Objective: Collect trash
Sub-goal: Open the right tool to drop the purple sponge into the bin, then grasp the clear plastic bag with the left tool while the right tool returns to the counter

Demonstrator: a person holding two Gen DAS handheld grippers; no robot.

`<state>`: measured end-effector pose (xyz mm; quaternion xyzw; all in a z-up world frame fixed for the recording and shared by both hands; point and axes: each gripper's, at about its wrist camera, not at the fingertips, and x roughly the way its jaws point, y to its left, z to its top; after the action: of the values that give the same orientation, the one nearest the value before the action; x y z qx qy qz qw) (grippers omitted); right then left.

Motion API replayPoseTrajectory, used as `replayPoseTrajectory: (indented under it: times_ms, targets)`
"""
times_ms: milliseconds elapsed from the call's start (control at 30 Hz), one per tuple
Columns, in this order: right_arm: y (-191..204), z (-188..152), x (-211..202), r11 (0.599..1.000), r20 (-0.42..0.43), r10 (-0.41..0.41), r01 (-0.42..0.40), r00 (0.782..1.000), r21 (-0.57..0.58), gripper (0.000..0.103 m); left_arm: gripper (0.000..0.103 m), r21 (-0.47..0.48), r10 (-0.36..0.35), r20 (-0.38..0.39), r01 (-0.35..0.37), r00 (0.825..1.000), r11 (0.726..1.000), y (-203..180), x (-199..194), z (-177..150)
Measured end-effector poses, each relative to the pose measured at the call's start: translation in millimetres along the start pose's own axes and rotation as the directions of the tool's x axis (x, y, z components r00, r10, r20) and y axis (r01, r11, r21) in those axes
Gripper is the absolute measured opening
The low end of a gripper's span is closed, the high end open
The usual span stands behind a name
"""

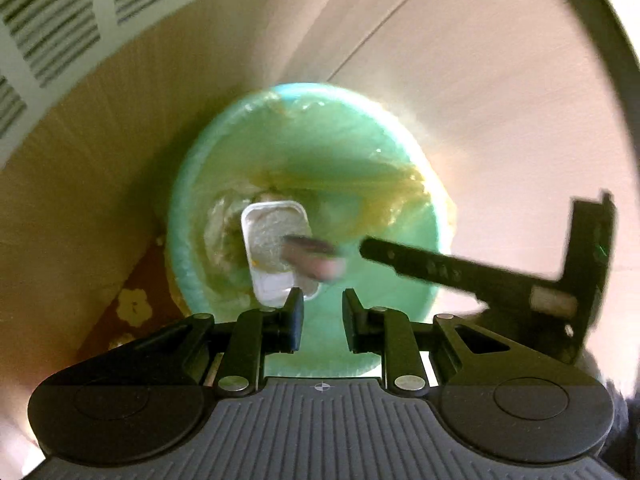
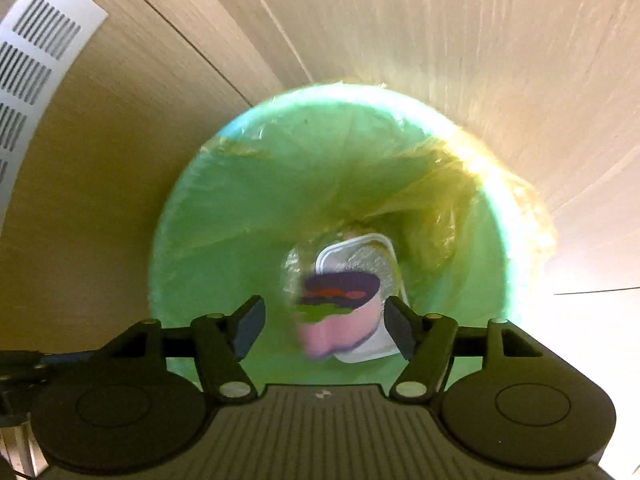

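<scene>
A green bin [image 1: 224, 152] lined with a thin plastic bag stands on the floor below both grippers; it also shows in the right wrist view [image 2: 224, 216]. A white square cup [image 1: 266, 236] lies at its bottom, also seen in the right wrist view [image 2: 360, 246]. A pink and purple wrapper [image 2: 340, 312], blurred, is in the air inside the bin, free of the fingers; it also shows in the left wrist view [image 1: 314, 258]. My right gripper [image 2: 324, 326] is open above the bin; one of its fingers [image 1: 420, 266] reaches into the left wrist view. My left gripper [image 1: 322, 322] is open and empty.
Pale wood floor [image 2: 400, 20] surrounds the bin. A white slotted vent panel [image 1: 48, 24] runs along the left, also in the right wrist view [image 2: 36, 56]. A red mat with yellow flowers [image 1: 136, 304] lies left of the bin.
</scene>
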<state>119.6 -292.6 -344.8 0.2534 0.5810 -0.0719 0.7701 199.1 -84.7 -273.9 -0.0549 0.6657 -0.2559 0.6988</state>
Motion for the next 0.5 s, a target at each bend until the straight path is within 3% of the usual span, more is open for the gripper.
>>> replayPoseTrajectory:
  times_ms: [100, 267, 400, 500]
  targets:
    - [0.1, 6.8, 3.6, 0.999, 0.009, -0.005, 0.004, 1.0, 0.039, 0.07, 0.024, 0.034, -0.003, -0.001, 0.003, 1.0, 0.999, -1.7, -8.7, -4.9]
    - [13.8, 25.9, -16.8, 0.992, 0.088, -0.118, 0.113, 0.989, 0.062, 0.07, 0.024, 0.089, -0.078, 0.006, 0.077, 0.997, 0.993, -16.5, -41.0, -9.2]
    - [43.5, 25.9, -89.4, 0.978, 0.197, -0.202, 0.209, 0.959, -0.015, 0.07, 0.024, 0.194, -0.155, 0.08, 0.137, 0.985, 0.971, -46.3, -85.4, 2.5]
    - [72.4, 24.1, -139.3, 0.951, 0.275, -0.275, 0.302, 0.922, -0.062, 0.07, 0.024, 0.255, -0.224, 0.176, 0.175, 0.959, 0.951, -62.3, -137.0, 12.1]
